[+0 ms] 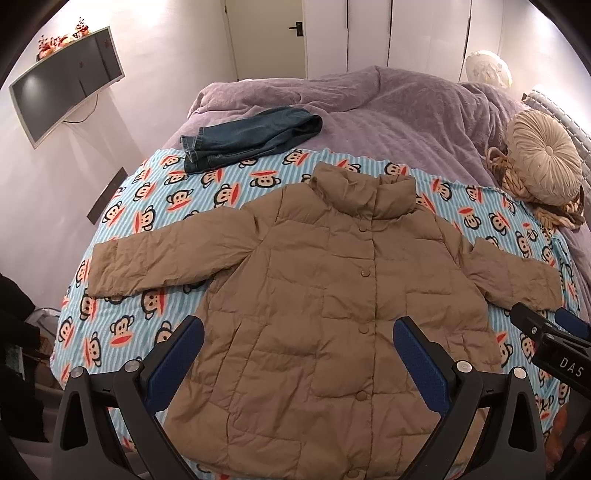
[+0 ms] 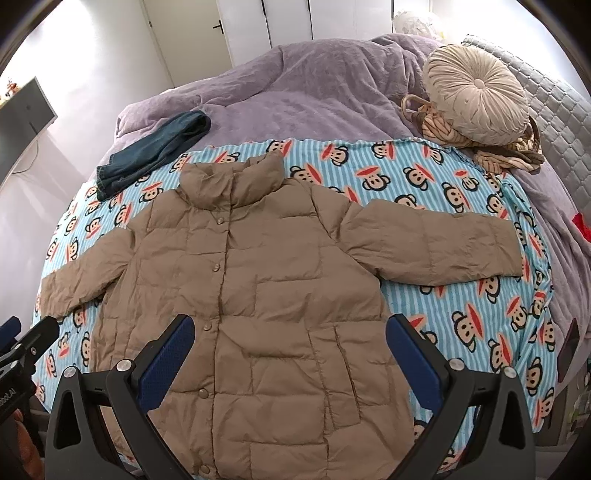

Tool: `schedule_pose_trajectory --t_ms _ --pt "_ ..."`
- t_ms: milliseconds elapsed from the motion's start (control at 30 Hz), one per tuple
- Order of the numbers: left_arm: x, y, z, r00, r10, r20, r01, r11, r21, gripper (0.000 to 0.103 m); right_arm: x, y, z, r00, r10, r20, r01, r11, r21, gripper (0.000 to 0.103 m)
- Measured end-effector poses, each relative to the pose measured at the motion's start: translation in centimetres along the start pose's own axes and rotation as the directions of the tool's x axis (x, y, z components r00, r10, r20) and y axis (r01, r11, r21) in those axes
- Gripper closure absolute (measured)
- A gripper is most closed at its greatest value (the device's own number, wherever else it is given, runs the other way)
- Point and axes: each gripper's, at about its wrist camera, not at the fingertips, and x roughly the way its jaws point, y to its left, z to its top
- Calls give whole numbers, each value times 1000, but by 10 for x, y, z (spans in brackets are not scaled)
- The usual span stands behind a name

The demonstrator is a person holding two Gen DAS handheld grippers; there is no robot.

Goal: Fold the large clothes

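Both wrist views are bright and evenly lit, with soft indoor light and only faint shadows under the tan jacket [image 1: 325, 295] and its sleeves. The white wardrobe doors [image 2: 332, 18] and the wall at top right blow out to glare. Fisheye distortion bows the bed [image 1: 406, 110] into a dome and curves the wall-mounted screen [image 1: 66, 85]; black vignette fills the corners. Focus is sharp centrally, softer toward the rim; no motion blur
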Motion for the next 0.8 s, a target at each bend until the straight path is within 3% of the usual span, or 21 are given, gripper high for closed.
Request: schedule_pose_trajectory --t_ms 800 --pt "-6 -1 2 1000 -11 14 11 1000 -5 0 -8 0 -9 1000 -6 6 6 1000 21 0"
